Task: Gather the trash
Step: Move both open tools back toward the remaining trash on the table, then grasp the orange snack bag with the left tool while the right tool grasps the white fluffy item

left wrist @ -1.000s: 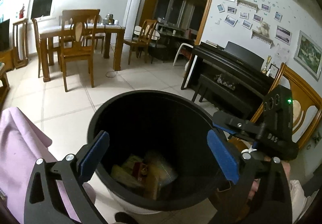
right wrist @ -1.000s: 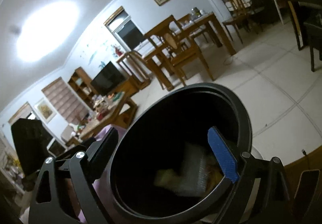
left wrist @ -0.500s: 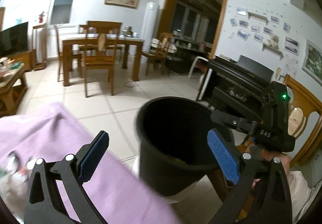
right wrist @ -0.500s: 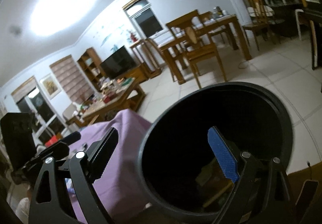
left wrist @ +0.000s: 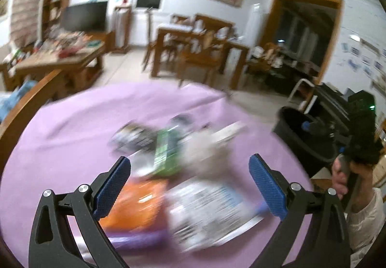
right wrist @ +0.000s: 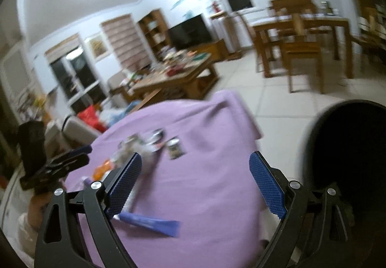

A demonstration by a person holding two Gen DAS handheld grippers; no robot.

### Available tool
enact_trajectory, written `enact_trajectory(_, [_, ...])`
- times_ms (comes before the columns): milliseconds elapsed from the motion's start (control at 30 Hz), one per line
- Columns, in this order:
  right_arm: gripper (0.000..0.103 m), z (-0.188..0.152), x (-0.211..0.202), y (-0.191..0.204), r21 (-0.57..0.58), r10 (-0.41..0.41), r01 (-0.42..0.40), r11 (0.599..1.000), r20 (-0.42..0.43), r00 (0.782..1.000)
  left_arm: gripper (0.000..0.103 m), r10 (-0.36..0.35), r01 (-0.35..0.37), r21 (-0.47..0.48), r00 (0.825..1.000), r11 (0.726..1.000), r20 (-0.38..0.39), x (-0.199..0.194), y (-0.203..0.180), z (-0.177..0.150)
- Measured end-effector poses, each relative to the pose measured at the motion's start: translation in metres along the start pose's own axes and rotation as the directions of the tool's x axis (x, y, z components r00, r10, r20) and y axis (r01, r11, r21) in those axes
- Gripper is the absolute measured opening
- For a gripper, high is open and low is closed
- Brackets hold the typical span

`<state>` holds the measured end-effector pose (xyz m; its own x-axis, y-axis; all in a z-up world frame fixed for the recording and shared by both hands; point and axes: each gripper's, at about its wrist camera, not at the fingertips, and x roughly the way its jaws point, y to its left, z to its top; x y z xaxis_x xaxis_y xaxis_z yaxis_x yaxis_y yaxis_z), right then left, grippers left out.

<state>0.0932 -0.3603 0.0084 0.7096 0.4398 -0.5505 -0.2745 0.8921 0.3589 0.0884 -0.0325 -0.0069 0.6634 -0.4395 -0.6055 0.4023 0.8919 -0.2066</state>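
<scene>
Item: trash, a loose scatter of blurred wrappers on a purple cloth (left wrist: pixel 72 128) covering a table. Components made out: an orange packet (left wrist: pixel 135 205), a green packet (left wrist: pixel 166 150), a white printed sheet or pouch (left wrist: pixel 207 210), a pale crumpled wad (left wrist: pixel 205 152), dark-printed wrappers (left wrist: pixel 135 137) beyond them, and a purple-blue tube (right wrist: pixel 149 221) near the cloth's near edge. Motion blur hid all lettering.

Location: the scatter lay around the middle of the cloth, the orange packet and white sheet nearest the camera, the green packet just beyond them. A black bin (left wrist: pixel 306 142) stood beside the cloth's right edge, on the floor side.

Left gripper (left wrist: pixel 190 183): jaws spread wide, nothing between the pads, hovering over the cloth with the orange packet and white sheet directly beneath and between its fingers.

Right gripper (right wrist: pixel 195 186): jaws likewise wide apart and empty, over bare cloth; the tube lay just below its left finger, the rest of the scatter beyond and to the left, the bin at its right.
</scene>
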Motion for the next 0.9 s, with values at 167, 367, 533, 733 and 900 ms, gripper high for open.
enact_trajectory(167, [0.089,0.008,0.060,0.059,-0.125,0.042,-0.056,0.991,-0.116,0.992,0.096,0.026,-0.030,-0.040,0.995,0.999,-0.093,0.003,0.043,-0.015])
enact_trajectory(367, [0.089,0.018,0.129,0.107,-0.232,-0.020,-0.039,0.972,-0.246,0.969,0.083,0.016,-0.013,0.020,0.986,1.000,-0.168,0.020,0.045,-0.026])
enact_trajectory(533, [0.089,0.016,0.166,0.121,-0.275,-0.080,-0.009,0.961,-0.311,0.947,0.072,0.024,-0.017,0.035,0.983,0.999,-0.182,0.026,0.050,-0.035])
enact_trajectory(733, [0.065,0.008,0.189,0.116,-0.299,-0.112,0.000,0.954,-0.358,0.927,0.049,0.046,-0.041,0.036,0.986,0.999,-0.158,0.022,0.051,-0.038])
enact_trajectory(900, [0.046,0.007,0.180,0.116,-0.297,-0.072,-0.029,0.955,-0.324,0.943,0.045,0.024,-0.026,-0.010,0.991,1.000,-0.132,0.016,0.057,-0.035])
